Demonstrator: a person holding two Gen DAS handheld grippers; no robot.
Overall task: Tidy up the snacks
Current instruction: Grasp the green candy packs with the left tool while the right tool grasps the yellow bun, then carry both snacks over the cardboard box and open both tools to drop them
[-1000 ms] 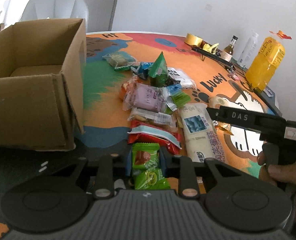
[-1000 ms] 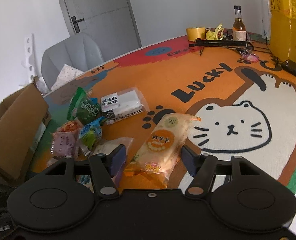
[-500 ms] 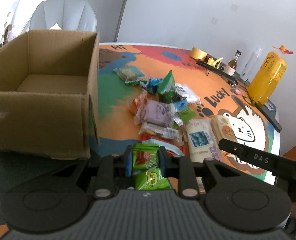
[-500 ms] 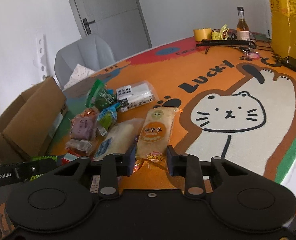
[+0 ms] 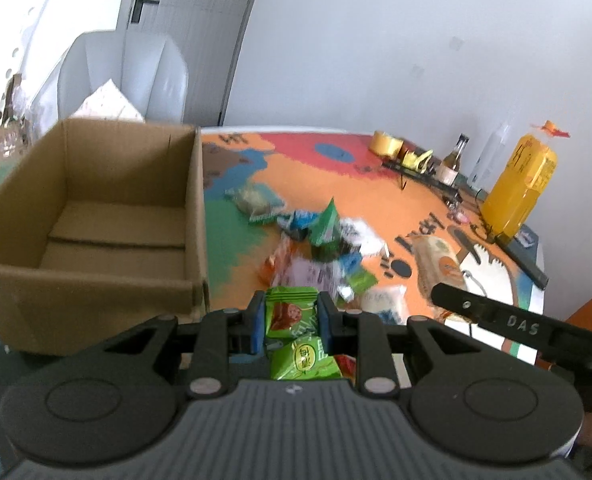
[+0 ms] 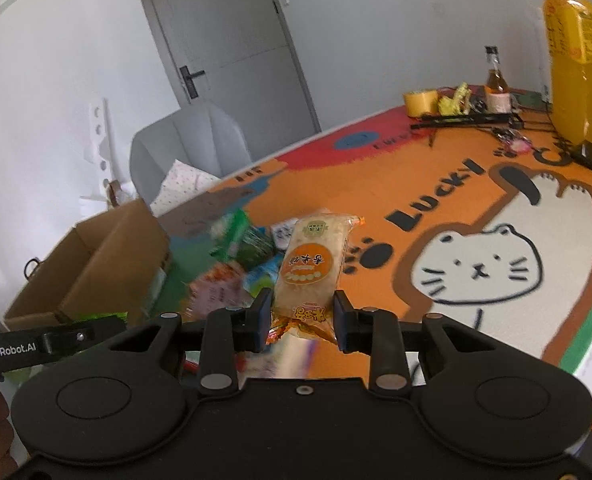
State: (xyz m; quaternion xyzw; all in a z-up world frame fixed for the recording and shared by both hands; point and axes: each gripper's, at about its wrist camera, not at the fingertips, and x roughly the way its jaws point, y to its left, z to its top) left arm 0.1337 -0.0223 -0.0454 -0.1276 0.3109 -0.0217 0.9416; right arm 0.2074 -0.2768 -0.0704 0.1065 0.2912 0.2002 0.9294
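My left gripper (image 5: pixel 290 320) is shut on a green snack packet (image 5: pixel 290 314), held above the table near the right front corner of an open cardboard box (image 5: pixel 96 216) whose inside shows only its bottom flaps. My right gripper (image 6: pixel 301 318) is shut on the near end of a long orange-and-white cracker pack (image 6: pixel 311 264), lifted off the table; the same cracker pack (image 5: pixel 435 268) shows in the left wrist view. A heap of mixed snack packets (image 5: pixel 319 248) lies on the orange cat mat right of the box. The box (image 6: pixel 92 264) sits at the left in the right wrist view.
A tall yellow bottle (image 5: pixel 521 190), a small brown bottle (image 5: pixel 451 162), a tape roll (image 5: pixel 385 144) and a black rack line the far right of the table. A grey chair (image 5: pixel 124 80) stands behind the box. The cat mat (image 6: pixel 475 272) spreads to the right.
The right gripper closed on the cracker pack and lifted it off the mat. Both grippers rose; the left one carried the green packet up and toward the box, whose inside now shows.
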